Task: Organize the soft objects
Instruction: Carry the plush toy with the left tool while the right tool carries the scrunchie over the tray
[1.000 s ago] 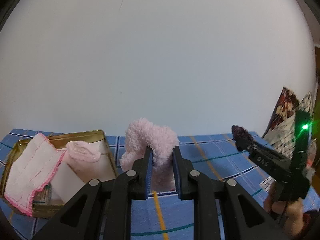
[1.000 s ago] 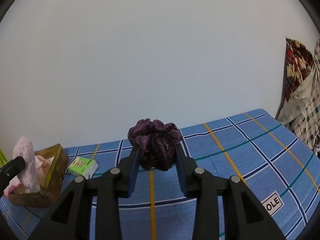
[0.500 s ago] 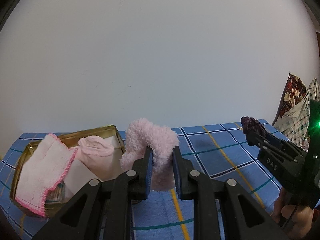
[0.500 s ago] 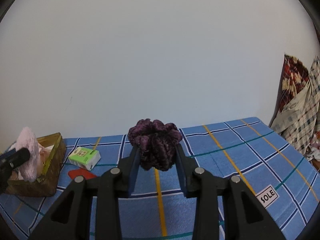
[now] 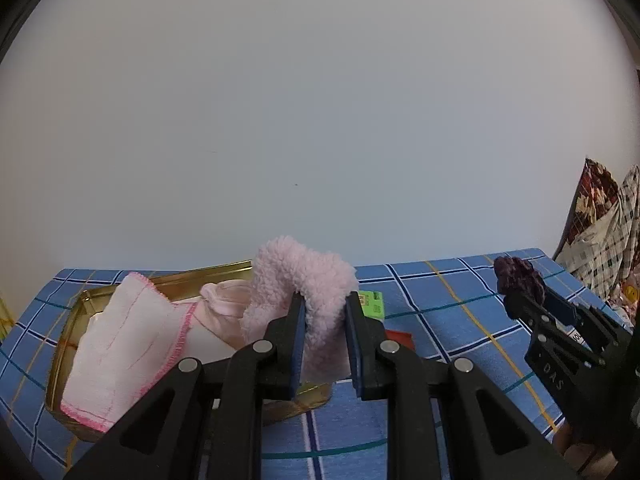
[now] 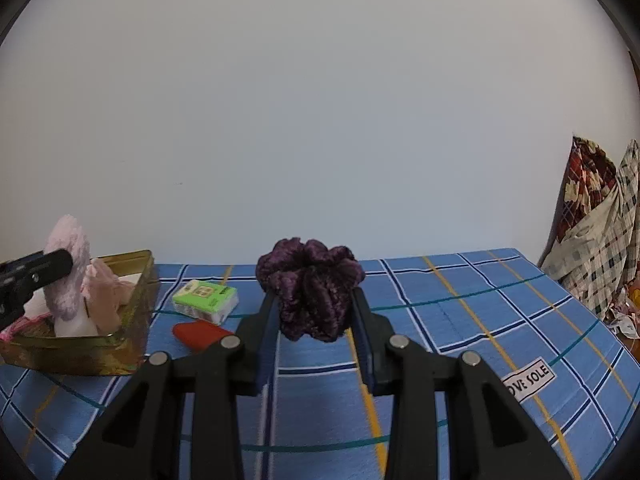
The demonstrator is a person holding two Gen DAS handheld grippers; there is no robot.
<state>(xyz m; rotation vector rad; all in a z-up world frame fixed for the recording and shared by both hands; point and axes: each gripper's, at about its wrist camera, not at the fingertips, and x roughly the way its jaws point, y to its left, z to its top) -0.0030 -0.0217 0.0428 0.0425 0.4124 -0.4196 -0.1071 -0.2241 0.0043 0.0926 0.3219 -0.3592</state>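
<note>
With the left gripper (image 5: 323,334) jaws pinching the pink fleece (image 5: 298,280) and the right gripper (image 6: 314,322) jaws pinching the purple scrunchie (image 6: 310,288), either could snag the tin (image 5: 72,320) rim ahead and spill.

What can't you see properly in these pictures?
- Bottom of the gold metal tin, left wrist view: hidden under the pink-edged white cloth and other pink things.
- Small red object, right wrist view: partly behind the right tool, which grips the dark purple scrunchie; what it is stays unclear.
- Green and white packet, left wrist view: mostly hidden behind the left tool, which holds the fluffy pink scrunchie.
- Print on that packet, right wrist view: too small.
</note>
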